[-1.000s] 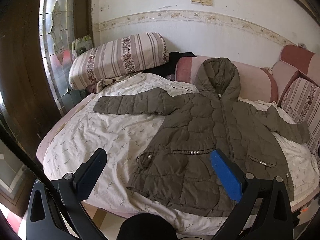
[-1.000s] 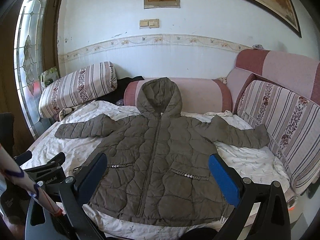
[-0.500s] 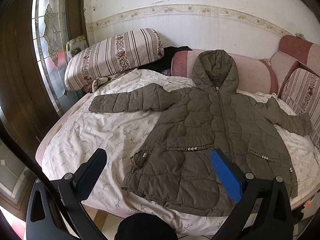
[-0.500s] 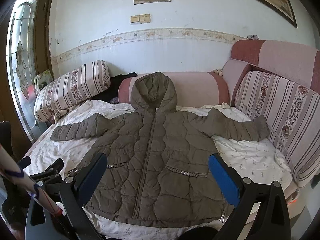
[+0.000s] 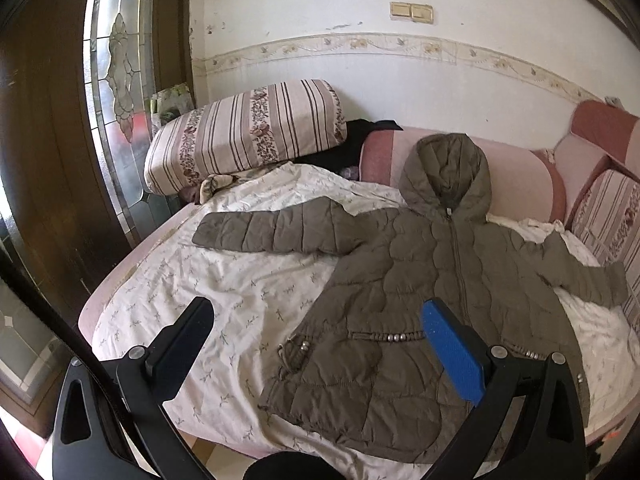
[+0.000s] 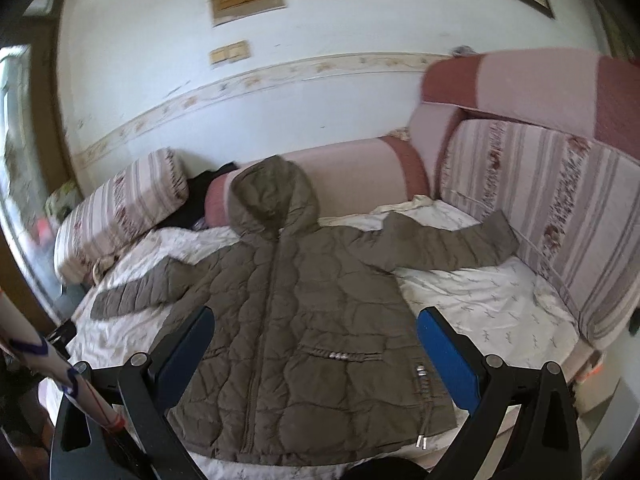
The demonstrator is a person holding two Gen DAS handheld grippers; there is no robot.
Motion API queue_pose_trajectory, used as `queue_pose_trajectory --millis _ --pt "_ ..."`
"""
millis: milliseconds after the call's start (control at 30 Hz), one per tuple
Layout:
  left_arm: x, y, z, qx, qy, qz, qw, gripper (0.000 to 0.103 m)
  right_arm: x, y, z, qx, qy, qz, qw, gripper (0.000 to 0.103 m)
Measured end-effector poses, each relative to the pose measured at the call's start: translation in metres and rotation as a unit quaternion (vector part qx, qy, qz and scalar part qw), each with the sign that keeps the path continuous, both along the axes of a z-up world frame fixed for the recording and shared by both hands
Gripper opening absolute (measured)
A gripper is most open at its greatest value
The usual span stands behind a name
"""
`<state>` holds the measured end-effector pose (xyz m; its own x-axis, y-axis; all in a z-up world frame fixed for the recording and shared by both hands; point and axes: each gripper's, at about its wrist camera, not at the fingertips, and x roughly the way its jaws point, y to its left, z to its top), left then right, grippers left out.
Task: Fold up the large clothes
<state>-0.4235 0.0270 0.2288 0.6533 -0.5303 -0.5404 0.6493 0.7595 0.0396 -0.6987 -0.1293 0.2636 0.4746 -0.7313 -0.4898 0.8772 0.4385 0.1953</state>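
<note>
An olive quilted hooded jacket (image 5: 420,292) lies flat, zipped, on a white sheet (image 5: 224,280), sleeves spread to both sides, hood against the pink backrest. It also shows in the right wrist view (image 6: 304,320). My left gripper (image 5: 316,320) is open and empty, above the bed's near edge by the jacket's left hem. My right gripper (image 6: 316,328) is open and empty, above the jacket's lower half, not touching it.
A striped bolster pillow (image 5: 244,132) lies at the back left with a dark garment (image 5: 348,148) beside it. Striped sofa cushions (image 6: 560,208) line the right side. A wooden door with stained glass (image 5: 116,92) stands left of the bed.
Both grippers moved closer to the bed. The right view has tilted and swung toward the jacket's right side. The jacket has not moved.
</note>
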Motion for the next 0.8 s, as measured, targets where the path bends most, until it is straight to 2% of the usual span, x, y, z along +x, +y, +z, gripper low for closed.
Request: queue_pose_trajectory --millis 267,433,533,600,800 --pt "-0.017 0.019 0.025 -0.011 -0.004 -0.008 0.9999 0.103 -0.05 -0.003 0.015 0.0 -0.038 -0.018 0.999 0.103" --pt "-0.017 0.008 0.045 -0.024 -0.004 -0.021 0.9995 0.103 -0.082 -0.013 0.025 0.007 -0.059 -0.044 0.997 0.103" --pt "-0.017 -0.016 0.049 -0.031 -0.008 -0.032 0.999 0.103 -0.094 -0.023 0.023 0.011 -0.06 -0.072 0.996 0.103" --pt "-0.016 -0.034 0.047 -0.031 0.003 -0.046 0.9985 0.103 -0.097 -0.03 0.017 0.019 -0.059 -0.082 0.995 0.103" --pt "-0.019 -0.096 0.026 -0.027 0.029 -0.08 0.996 0.103 -0.086 -0.06 -0.01 0.065 -0.033 -0.101 0.992 0.103"
